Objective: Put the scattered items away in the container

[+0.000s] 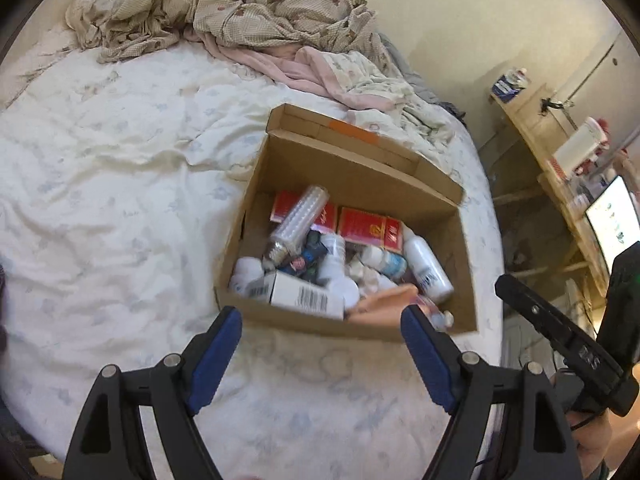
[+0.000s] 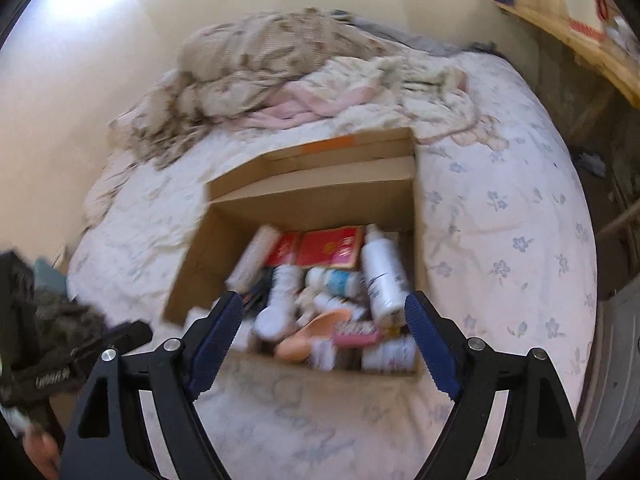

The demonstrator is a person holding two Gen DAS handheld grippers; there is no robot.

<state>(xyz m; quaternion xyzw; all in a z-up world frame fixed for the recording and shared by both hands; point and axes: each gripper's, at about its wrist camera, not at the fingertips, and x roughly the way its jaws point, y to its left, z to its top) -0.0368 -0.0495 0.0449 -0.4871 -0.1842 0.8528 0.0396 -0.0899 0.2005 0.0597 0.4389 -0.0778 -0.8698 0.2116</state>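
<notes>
An open cardboard box [image 1: 288, 184] sits on the bed and also shows in the right wrist view [image 2: 312, 204]. It holds several items: red packets [image 1: 368, 228], a ribbed clear bottle [image 1: 298, 218], a white bottle [image 1: 428, 270], a white barcode carton [image 1: 300, 294] and a peach scoop [image 2: 316, 330]. My left gripper [image 1: 322, 320] is open and empty, just short of the box's near wall. My right gripper [image 2: 324, 312] is open and empty, over the box's near edge.
The bed has a white floral cover [image 1: 120, 200]. Crumpled bedding [image 1: 248, 12] is heaped behind the box. A wooden shelf with clutter [image 1: 560, 148] and a lit screen [image 1: 612, 220] stand to the right. The other gripper shows at the right edge [image 1: 560, 336].
</notes>
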